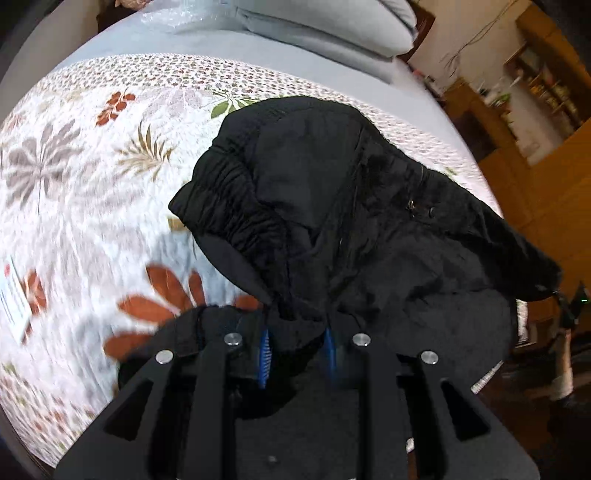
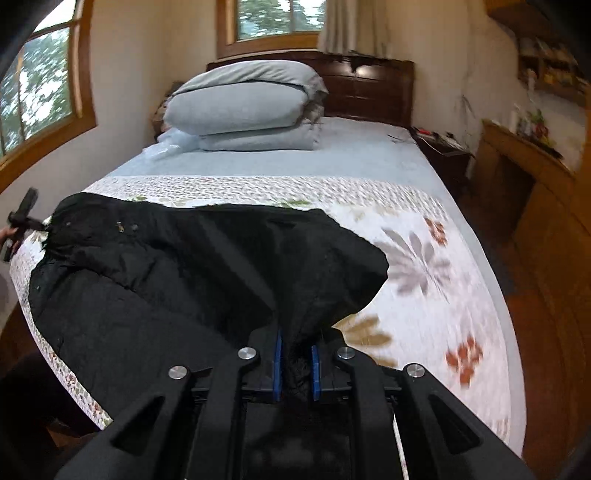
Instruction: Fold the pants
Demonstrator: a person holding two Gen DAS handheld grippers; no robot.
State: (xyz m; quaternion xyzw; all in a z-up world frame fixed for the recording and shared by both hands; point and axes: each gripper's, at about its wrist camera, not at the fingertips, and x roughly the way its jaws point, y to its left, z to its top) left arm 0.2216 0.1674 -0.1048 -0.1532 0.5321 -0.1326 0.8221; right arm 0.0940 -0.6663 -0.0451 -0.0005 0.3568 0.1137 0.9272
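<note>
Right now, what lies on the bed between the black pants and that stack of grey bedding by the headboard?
Nothing stands there. The right claw's view shows only flowered cover, then bare blue sheet, between the pants and bedding.

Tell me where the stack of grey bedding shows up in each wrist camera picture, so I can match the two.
Left wrist view: the grey bedding sits at the top edge, right of centre, cut off by the frame.
Right wrist view: the grey bedding lies upper centre, in front of the dark headboard.
Shared landmark: the black pants spread on the flowered cover, nearer the camera than the bedding.
</note>
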